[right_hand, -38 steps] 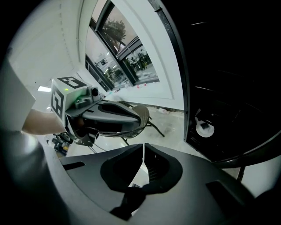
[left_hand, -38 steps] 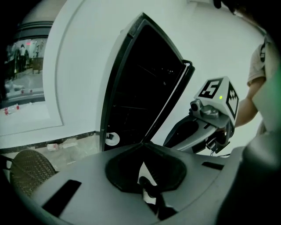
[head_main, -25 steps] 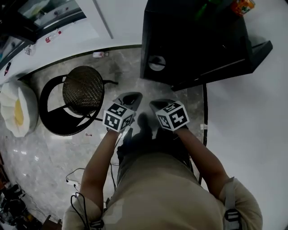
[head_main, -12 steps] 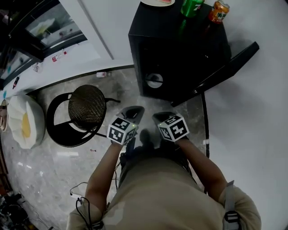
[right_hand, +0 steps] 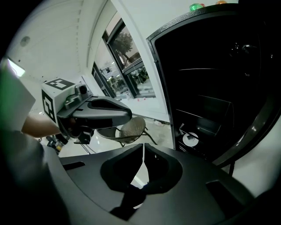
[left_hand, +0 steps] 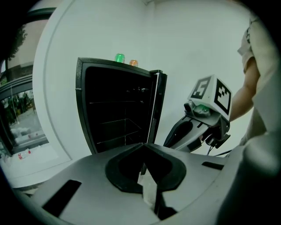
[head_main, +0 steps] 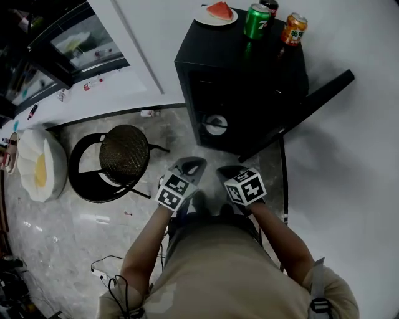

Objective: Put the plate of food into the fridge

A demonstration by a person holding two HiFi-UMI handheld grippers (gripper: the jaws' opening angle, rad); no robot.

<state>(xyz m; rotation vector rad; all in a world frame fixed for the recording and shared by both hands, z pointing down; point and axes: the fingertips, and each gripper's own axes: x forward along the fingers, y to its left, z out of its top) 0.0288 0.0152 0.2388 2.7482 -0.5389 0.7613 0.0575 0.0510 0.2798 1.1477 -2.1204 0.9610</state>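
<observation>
Fridge top (head_main: 240, 50) and plate (head_main: 215, 15) have come into view; left gripper (head_main: 193, 164), right gripper (head_main: 228, 171) both closed, empty.

Black fridge (head_main: 246, 78) shell, faintly reflective top. Glossy polished marble-look floor (head_main: 62, 230). Woven wicker chair (head_main: 124, 152) seat, black frame probably metal. Shiny metal green can (head_main: 255, 21).

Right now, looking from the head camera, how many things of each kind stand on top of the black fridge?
Plate: 1, the white plate
Food: 1, the watermelon slice on it
Drink cans: 2, the green can and the orange can
Unclear kind: 1, the dark container behind the green can, cut by the picture's edge
Total: 5
</observation>
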